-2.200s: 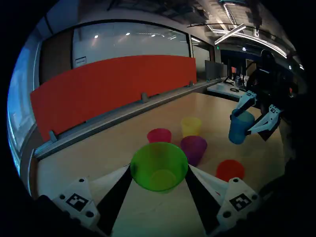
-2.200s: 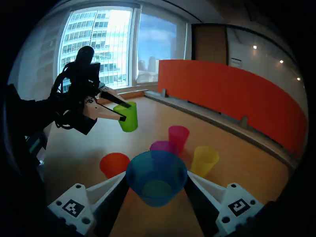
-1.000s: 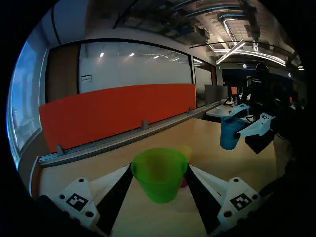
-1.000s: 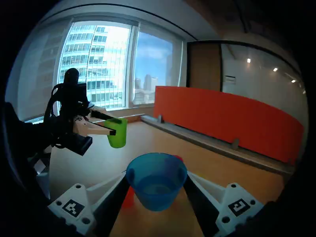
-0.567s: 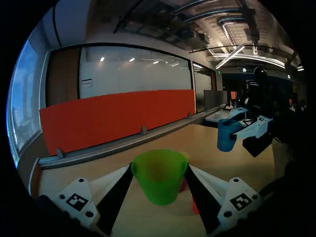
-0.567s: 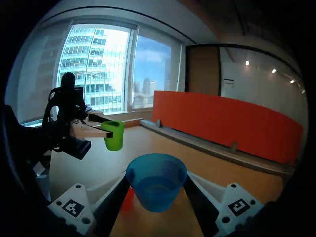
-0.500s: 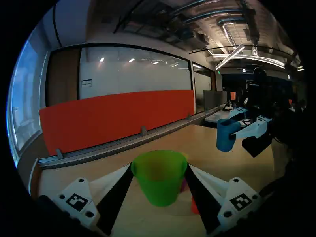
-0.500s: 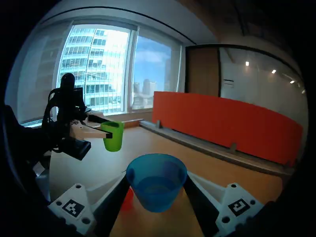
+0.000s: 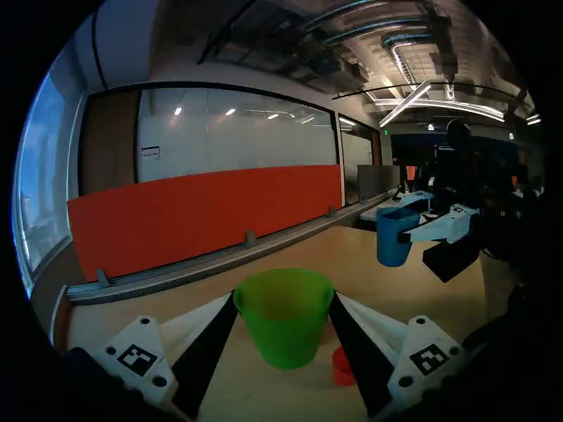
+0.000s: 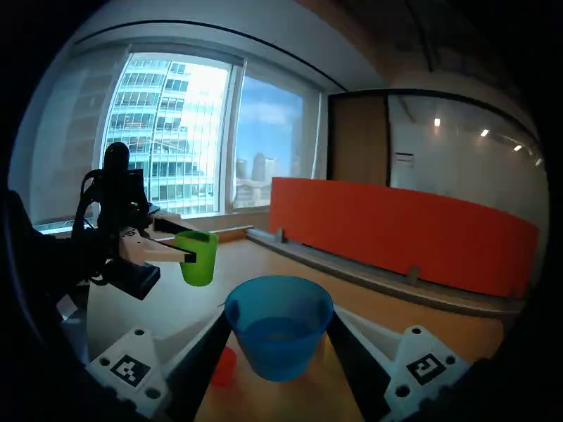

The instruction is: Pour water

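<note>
Three cups point(image 9: 283, 327) point(image 9: 389, 238) point(image 9: 343, 367) — two claws point(image 9: 282, 304) point(image 10: 279, 318)

A wooden table point(image 9: 352, 276) runs up to an orange divider point(image 9: 211, 211) set on a grey rail point(image 9: 211, 264). One red cup point(image 9: 343, 366) stands on the table, well apart from the divider.

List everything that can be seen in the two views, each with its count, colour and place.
green cup: one, green, held above the table in the left gripper
blue cup: one, blue, held above the table in the right gripper
small cup: one, red-orange, on the table below the green cup
table: one, light wood, under both cups
partition: one, orange, along the table's far edge
windows: large, tall buildings and sky outside
ceiling lights: several, white strips, overhead
left gripper: one, white and black, shut on the green cup
right gripper: one, same colours, shut on the blue cup
</note>
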`<control>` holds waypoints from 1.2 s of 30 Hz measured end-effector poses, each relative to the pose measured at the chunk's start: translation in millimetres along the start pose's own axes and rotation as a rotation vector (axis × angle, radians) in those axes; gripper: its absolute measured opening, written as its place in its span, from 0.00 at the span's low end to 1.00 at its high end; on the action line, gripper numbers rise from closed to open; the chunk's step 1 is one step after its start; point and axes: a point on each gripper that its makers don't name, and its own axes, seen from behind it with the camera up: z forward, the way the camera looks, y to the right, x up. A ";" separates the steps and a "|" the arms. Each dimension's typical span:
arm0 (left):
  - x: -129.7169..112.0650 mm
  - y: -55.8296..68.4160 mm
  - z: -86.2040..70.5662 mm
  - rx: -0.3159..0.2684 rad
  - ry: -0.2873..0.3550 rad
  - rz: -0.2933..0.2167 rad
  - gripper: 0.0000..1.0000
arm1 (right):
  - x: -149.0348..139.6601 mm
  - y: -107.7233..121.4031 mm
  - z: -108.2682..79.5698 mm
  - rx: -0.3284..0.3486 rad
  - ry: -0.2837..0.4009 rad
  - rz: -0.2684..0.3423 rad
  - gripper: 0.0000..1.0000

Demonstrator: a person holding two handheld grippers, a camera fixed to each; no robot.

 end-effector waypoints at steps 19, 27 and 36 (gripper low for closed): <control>0.4 3.8 -3.8 0.020 0.046 -0.029 0.89 | 22.4 -10.8 8.1 0.037 0.024 -0.074 0.91; -0.8 14.9 -7.1 0.001 0.054 -0.020 0.89 | 36.1 -16.4 14.0 0.053 0.032 -0.124 0.90; -2.5 29.0 -9.3 -0.023 0.058 -0.015 0.89 | 47.8 -20.0 20.0 0.063 0.035 -0.193 0.90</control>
